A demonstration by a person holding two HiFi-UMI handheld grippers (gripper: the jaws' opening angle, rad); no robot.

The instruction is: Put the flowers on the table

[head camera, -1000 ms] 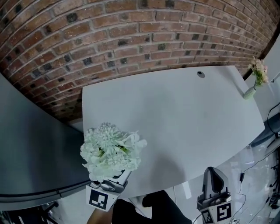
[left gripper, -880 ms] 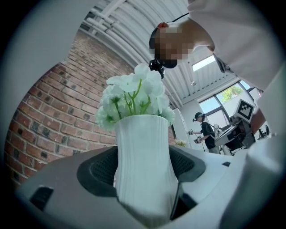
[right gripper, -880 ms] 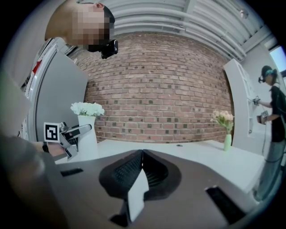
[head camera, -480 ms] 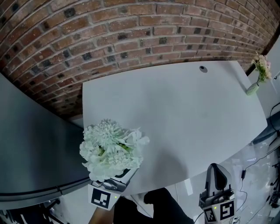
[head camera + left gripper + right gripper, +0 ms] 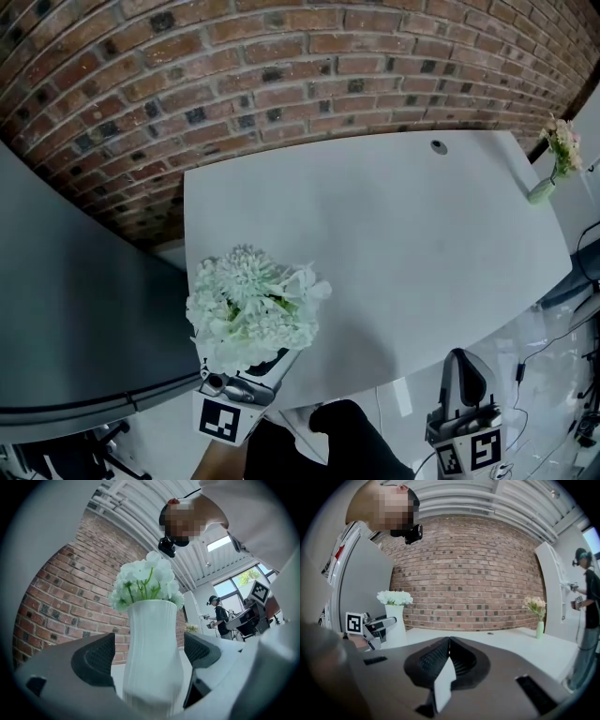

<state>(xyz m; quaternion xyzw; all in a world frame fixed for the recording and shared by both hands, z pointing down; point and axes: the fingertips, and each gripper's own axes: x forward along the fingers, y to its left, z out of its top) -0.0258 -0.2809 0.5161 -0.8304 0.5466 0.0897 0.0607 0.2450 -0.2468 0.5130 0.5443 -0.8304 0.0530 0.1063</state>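
Observation:
White flowers [image 5: 253, 305] stand in a ribbed white vase [image 5: 152, 653] at the near left corner of the white table [image 5: 394, 234]. My left gripper [image 5: 249, 373] reaches in from below, mostly hidden under the blooms. The vase sits between its jaws, which are opening, and a small gap shows beside each dark pad [image 5: 96, 656]. In the right gripper view the vase [image 5: 396, 623] rests on the table with the left gripper [image 5: 379, 624] around it. My right gripper [image 5: 459, 375] hangs off the table's near edge, shut, with nothing between its pads [image 5: 440, 653].
A small green vase of pink flowers [image 5: 553, 164] stands at the table's far right corner, near a round cable hole [image 5: 438, 146]. A brick wall [image 5: 281, 66] runs behind. A dark grey surface [image 5: 66, 309] lies to the left. Another person [image 5: 586, 597] stands at the right.
The flowers and my left gripper have shifted slightly to the right along the table's near left corner. My right gripper has stayed in place.

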